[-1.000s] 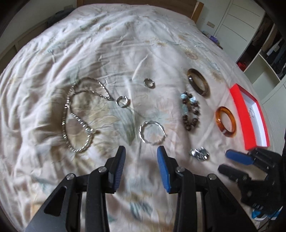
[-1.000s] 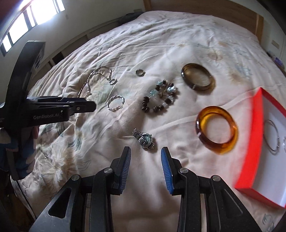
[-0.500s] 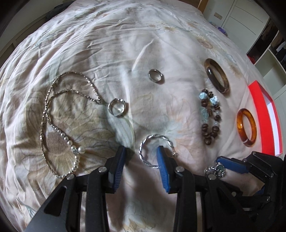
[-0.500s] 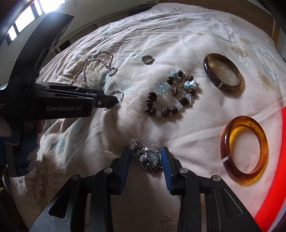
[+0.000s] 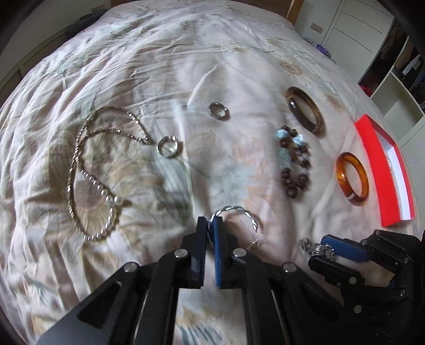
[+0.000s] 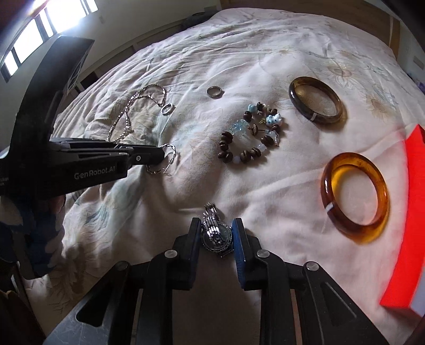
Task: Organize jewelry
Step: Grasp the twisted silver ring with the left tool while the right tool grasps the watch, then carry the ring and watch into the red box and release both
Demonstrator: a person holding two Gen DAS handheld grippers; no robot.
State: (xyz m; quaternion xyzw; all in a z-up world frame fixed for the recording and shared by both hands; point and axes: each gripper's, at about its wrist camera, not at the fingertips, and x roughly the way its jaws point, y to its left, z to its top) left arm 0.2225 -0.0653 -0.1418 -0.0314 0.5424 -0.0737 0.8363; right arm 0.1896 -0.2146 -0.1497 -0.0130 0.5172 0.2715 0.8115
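Note:
My left gripper (image 5: 211, 223) is shut on a twisted silver bracelet (image 5: 239, 209), which lies on the floral bedspread (image 5: 186, 66). The right wrist view shows the same grip from the side, with the left gripper (image 6: 162, 156) pinching the bracelet (image 6: 172, 156) at its near edge. My right gripper (image 6: 216, 228) is closing on a silver watch (image 6: 216, 234). Both pads touch the sides of the watch face. The red box (image 6: 409, 238) with a white lining stands to the right.
Between the grippers and the headboard lie an amber bangle (image 6: 353, 231), a dark brown bangle (image 6: 326, 116), a beaded bracelet (image 6: 249, 155), a silver chain necklace (image 5: 77, 159) and a plain ring (image 5: 211, 108). White cupboards (image 5: 358, 24) stand beyond the bed at the right.
Both grippers came down to the bedspread. The left jaws shut on the twisted bracelet, and the right jaws narrowed onto the watch.

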